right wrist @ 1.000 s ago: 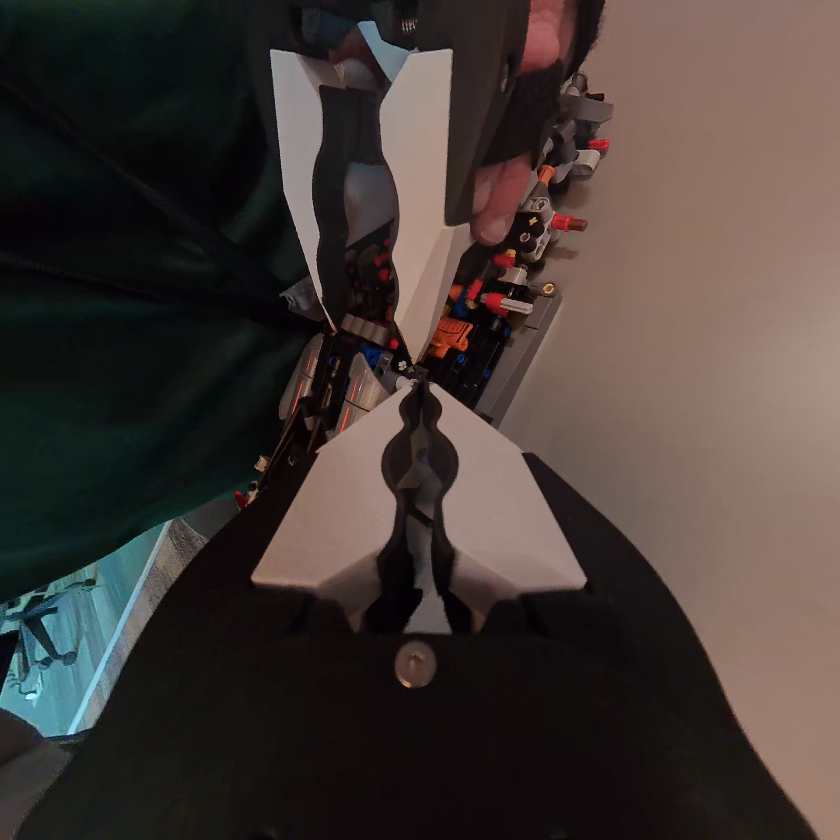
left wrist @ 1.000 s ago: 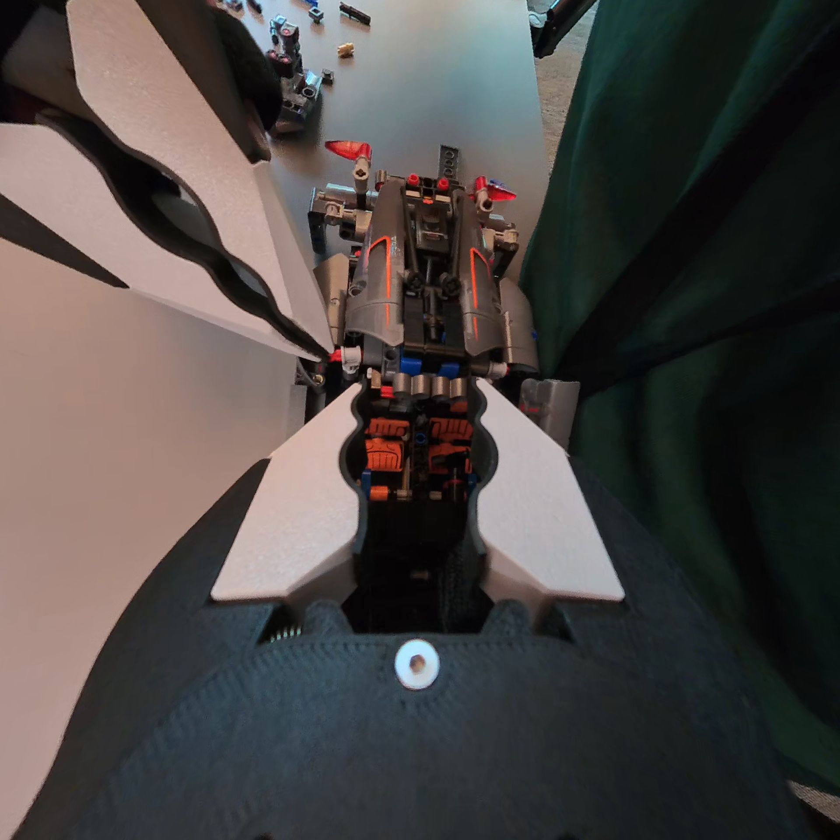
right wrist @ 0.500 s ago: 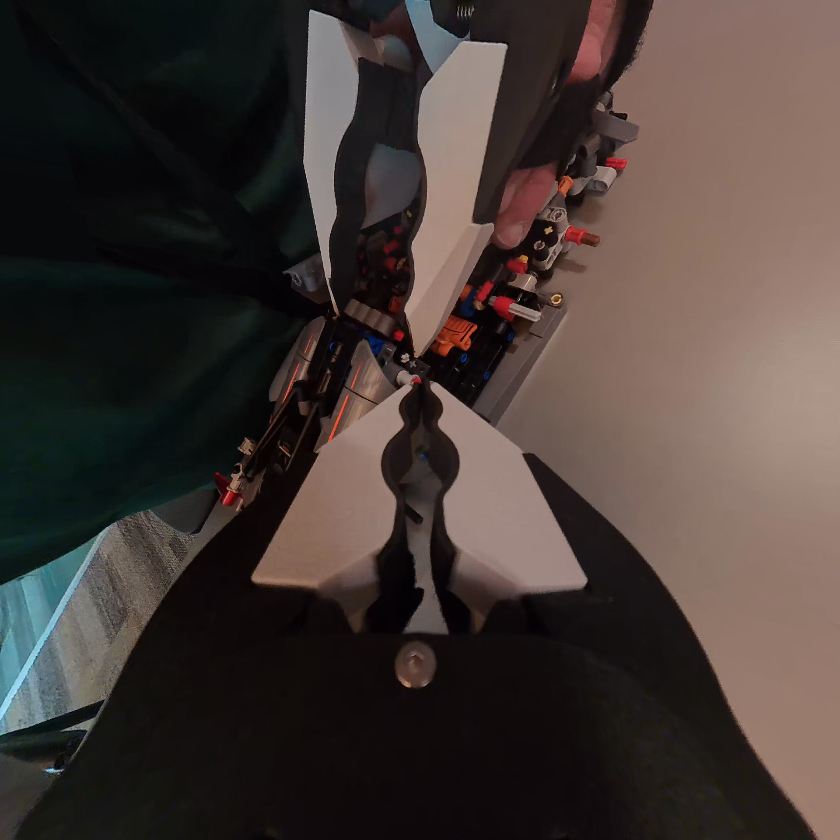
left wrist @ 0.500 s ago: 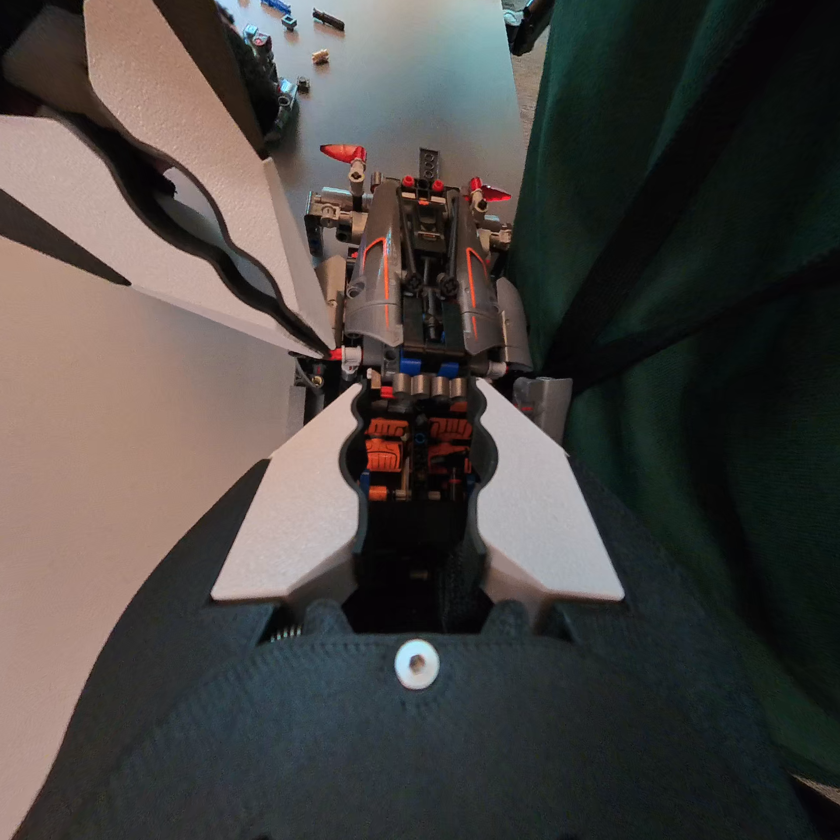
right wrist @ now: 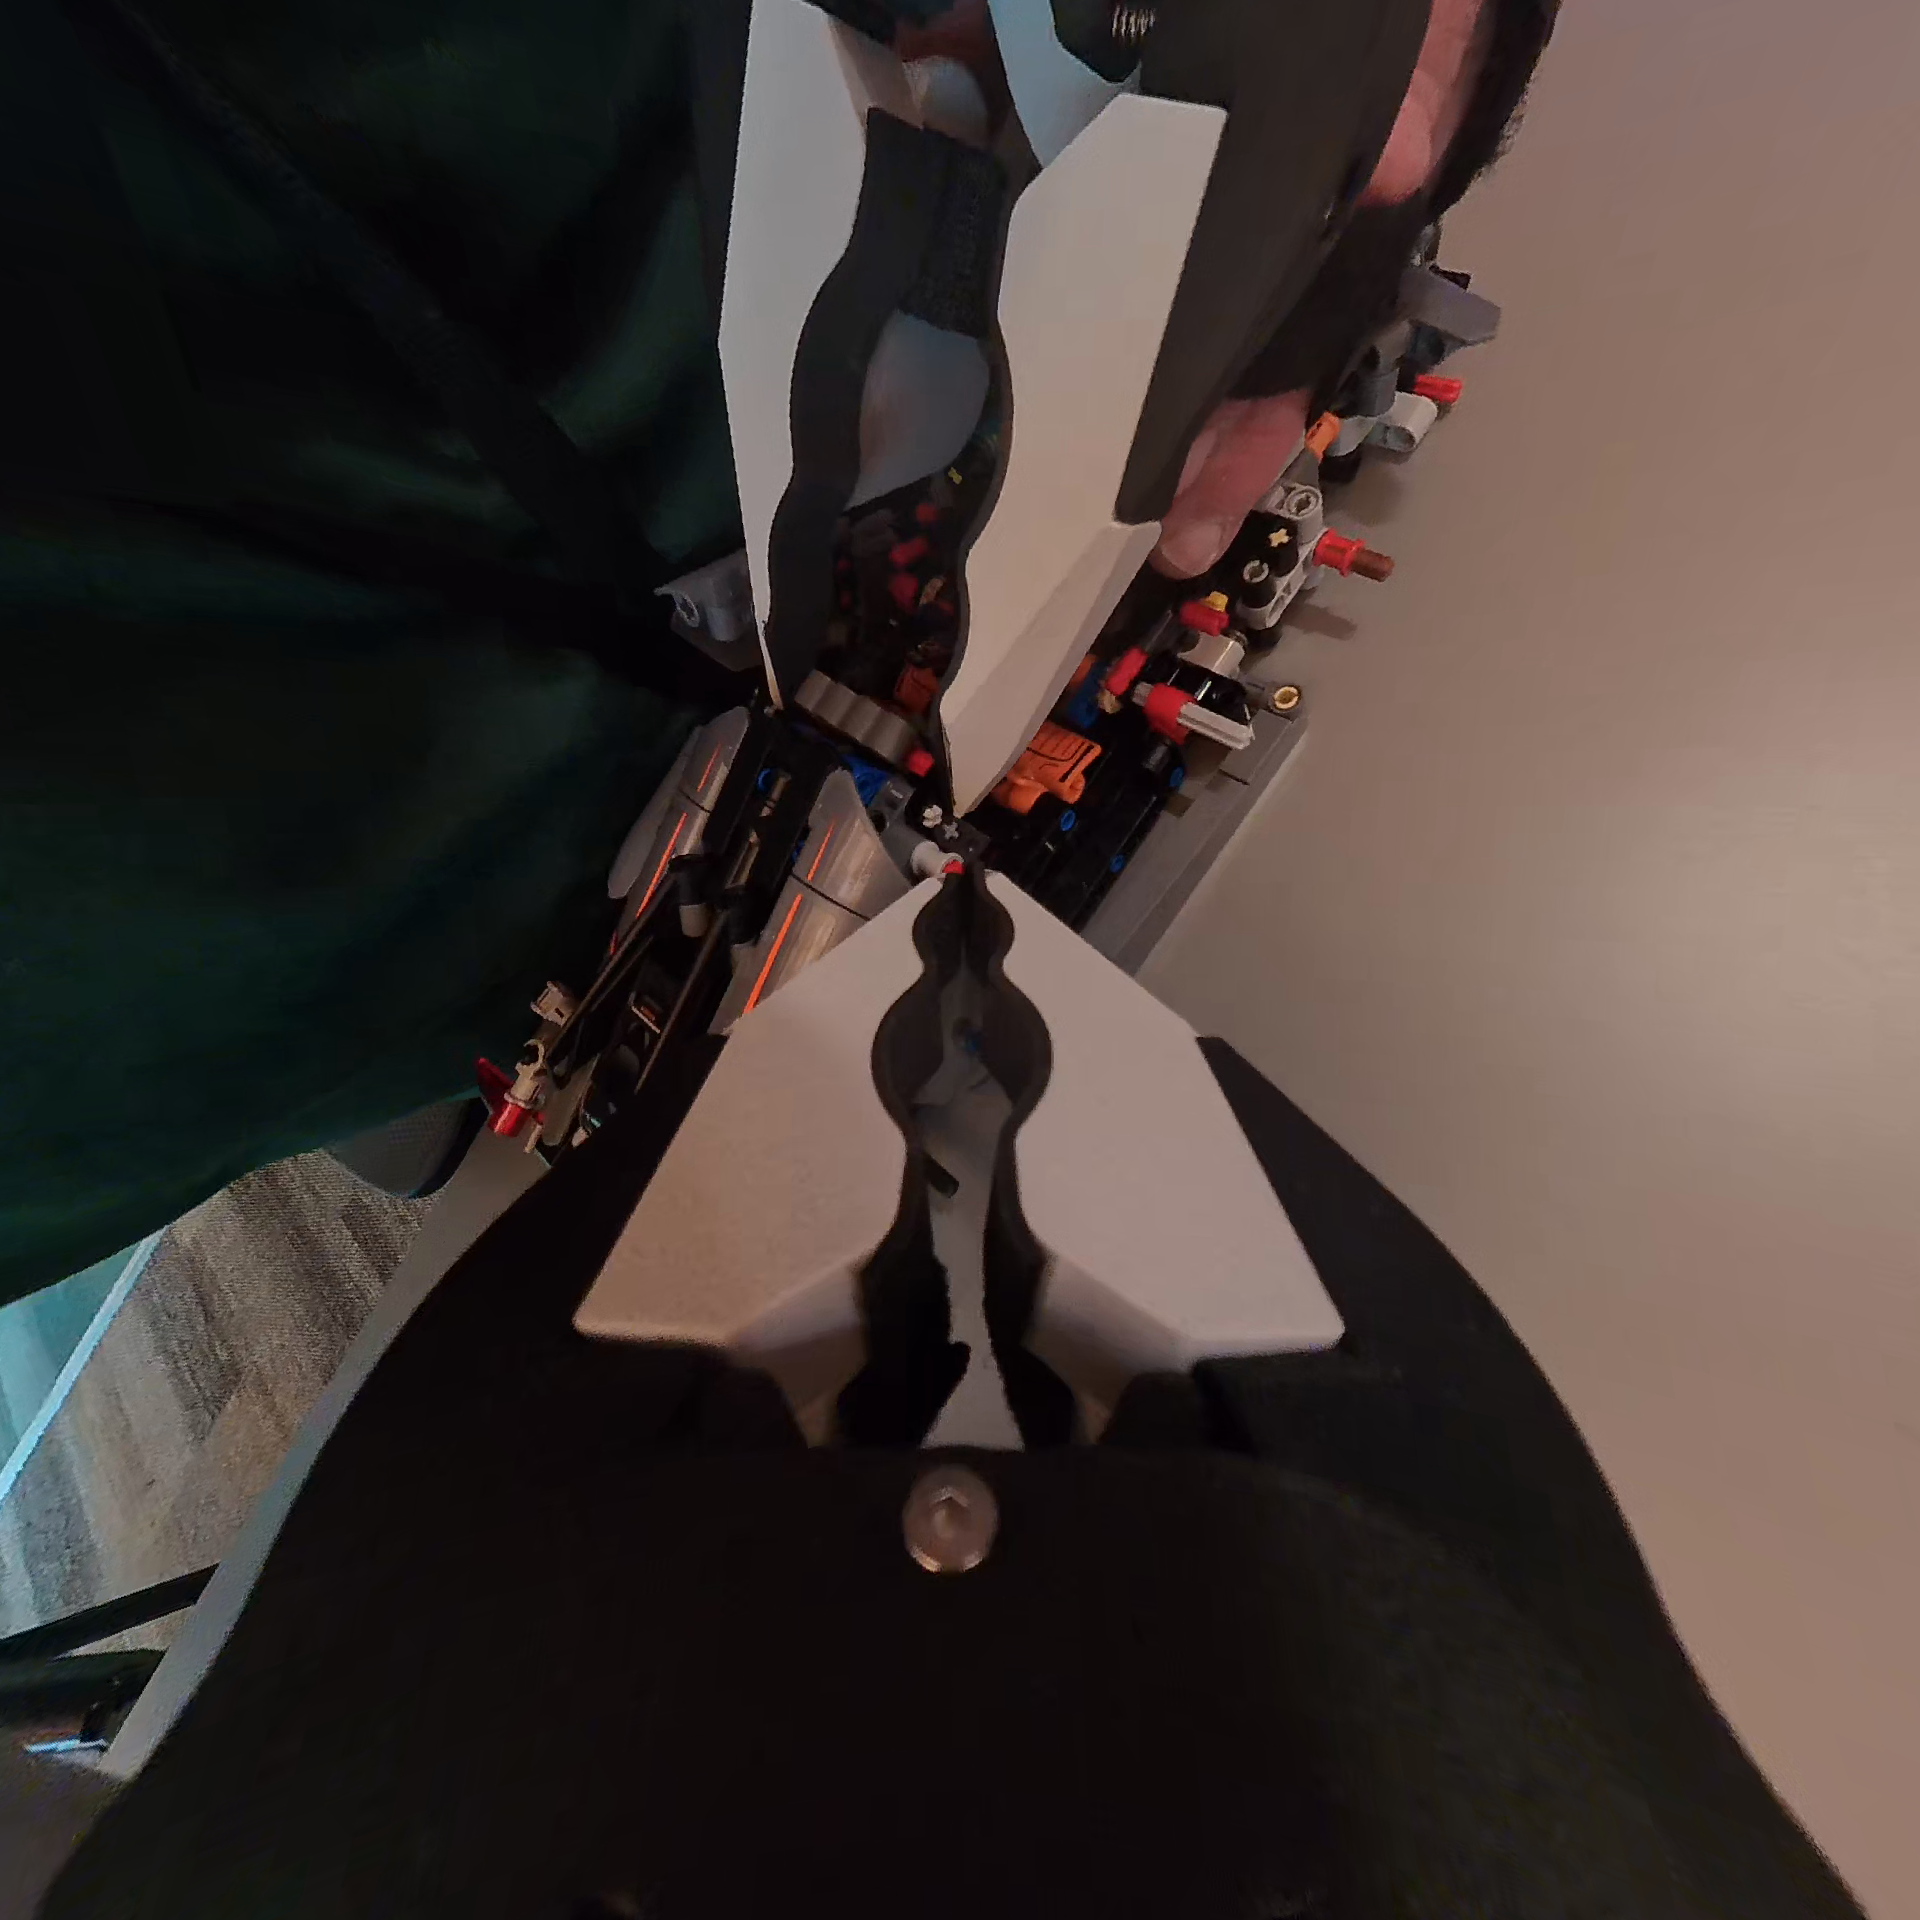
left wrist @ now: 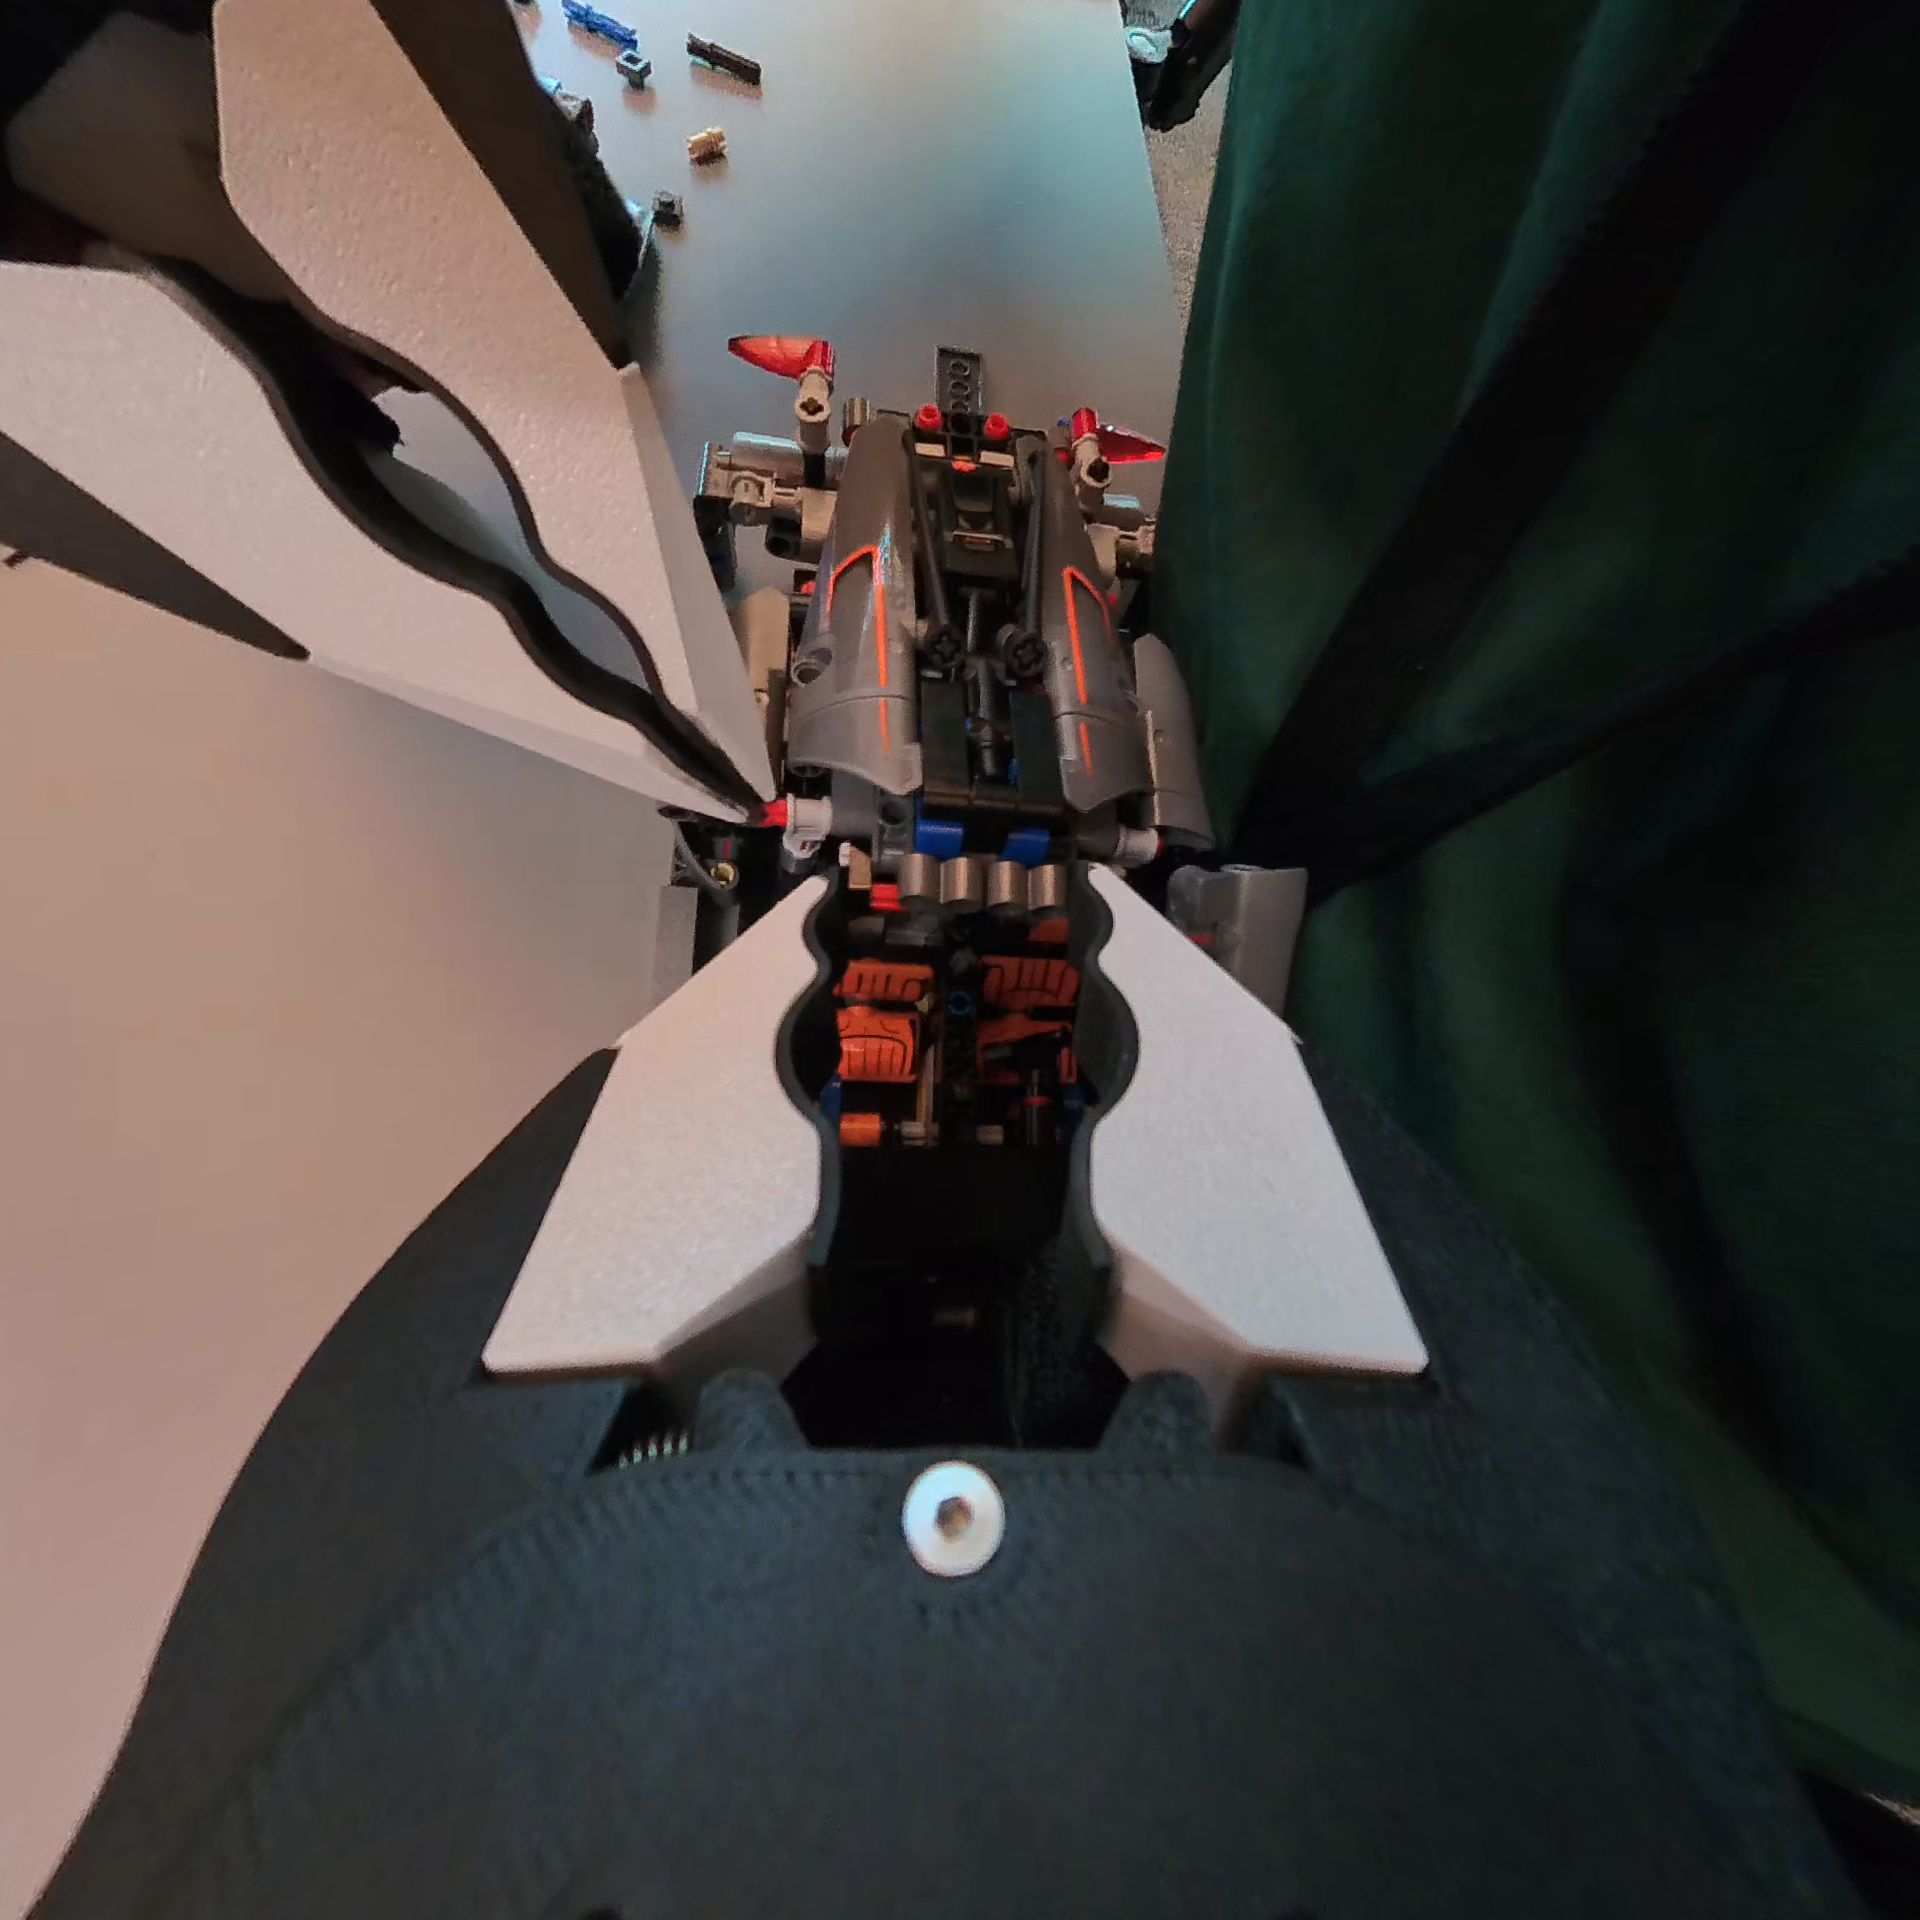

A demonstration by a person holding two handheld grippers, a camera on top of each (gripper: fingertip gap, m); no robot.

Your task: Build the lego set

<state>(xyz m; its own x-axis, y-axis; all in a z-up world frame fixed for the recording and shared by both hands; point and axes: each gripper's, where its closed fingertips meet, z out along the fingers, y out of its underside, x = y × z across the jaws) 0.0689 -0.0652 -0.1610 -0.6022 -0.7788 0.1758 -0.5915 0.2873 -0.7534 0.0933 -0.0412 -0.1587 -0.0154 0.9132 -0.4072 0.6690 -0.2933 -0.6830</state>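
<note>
The grey and black lego car point(left wrist: 966, 644) with orange stripes and orange seats lies lengthwise in the left wrist view. My left gripper point(left wrist: 956, 883) is shut on its middle, one finger on each side of the seats. My right gripper point(left wrist: 758, 810) comes in from the upper left, its tips closed on a small red pin point(left wrist: 774, 814) at the car's left side. In the right wrist view my right gripper point(right wrist: 958, 881) is shut on that red pin point(right wrist: 951, 865) on the car point(right wrist: 821, 862). The left gripper point(right wrist: 862, 727) clamps the car from above.
Loose small pieces point(left wrist: 707, 145) lie on the grey table point(left wrist: 914, 208) beyond the car. A person's dark green clothing point(left wrist: 1558, 727) fills the right side. A hand point(right wrist: 1205, 520) holds the left gripper. Carpeted floor point(right wrist: 208, 1299) shows past the table edge. Only a small space, under 4 cm, lies between the two pairs of fingers.
Both grippers keep their holds. The car and grippers have shifted together, so the loose pieces sit lower in the left view. The left gripper looms larger in the right view.
</note>
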